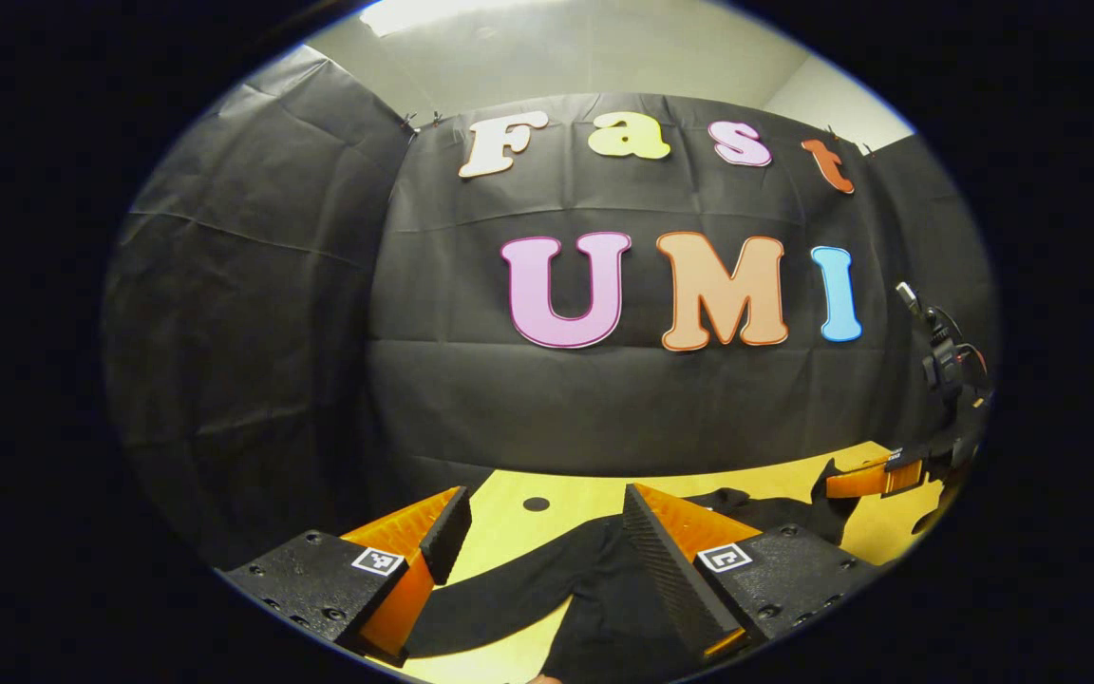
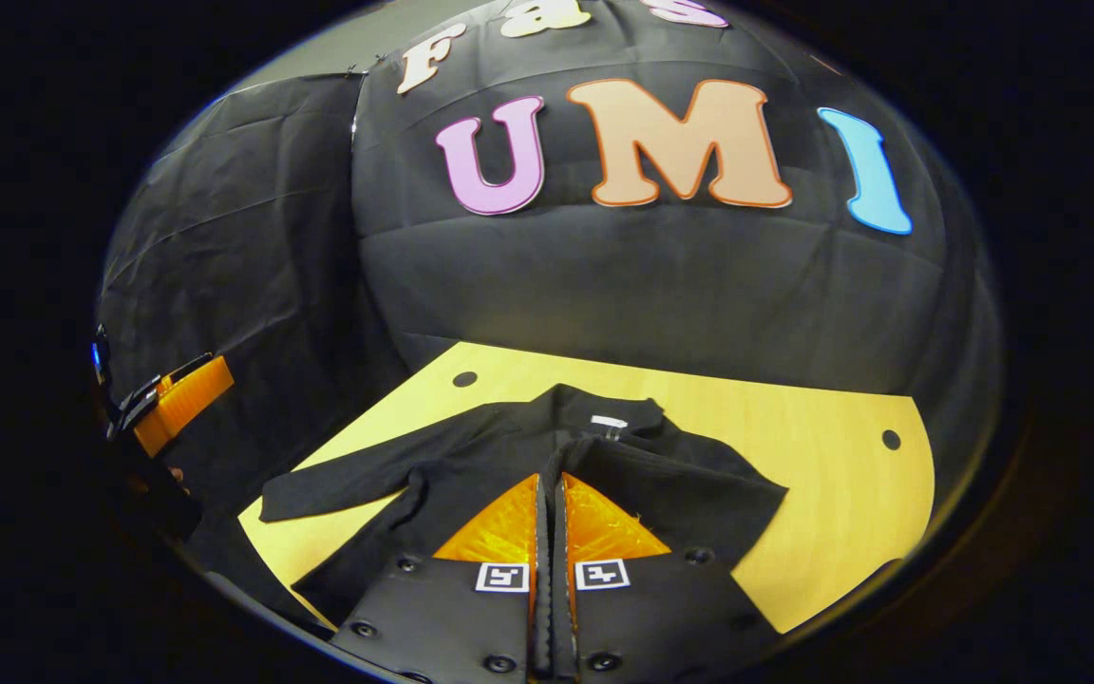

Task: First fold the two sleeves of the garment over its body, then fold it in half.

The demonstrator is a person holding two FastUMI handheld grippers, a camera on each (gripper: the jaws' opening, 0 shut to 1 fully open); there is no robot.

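A black long-sleeved garment (image 2: 499, 451) lies on the yellow wooden table (image 2: 813, 465), its collar with a white tag (image 2: 609, 421) toward the far wall. One sleeve (image 2: 338, 489) stretches out to the left. My right gripper (image 2: 550, 478) is shut on a fold of the cloth over the garment's middle. The left gripper view shows that gripper (image 1: 875, 478) at the far right, with black cloth rising up to it. My left gripper (image 1: 545, 494) is open above the garment (image 1: 604, 589), nothing between its fingers. In the right gripper view it (image 2: 181, 394) hangs at the table's left edge.
Round holes (image 2: 464, 379) (image 2: 891, 440) mark the table's far corners, and one hole (image 1: 536, 503) lies just past my left fingertips. Black cloth walls close the booth behind and to the left. Bare tabletop (image 2: 841, 532) lies right of the garment.
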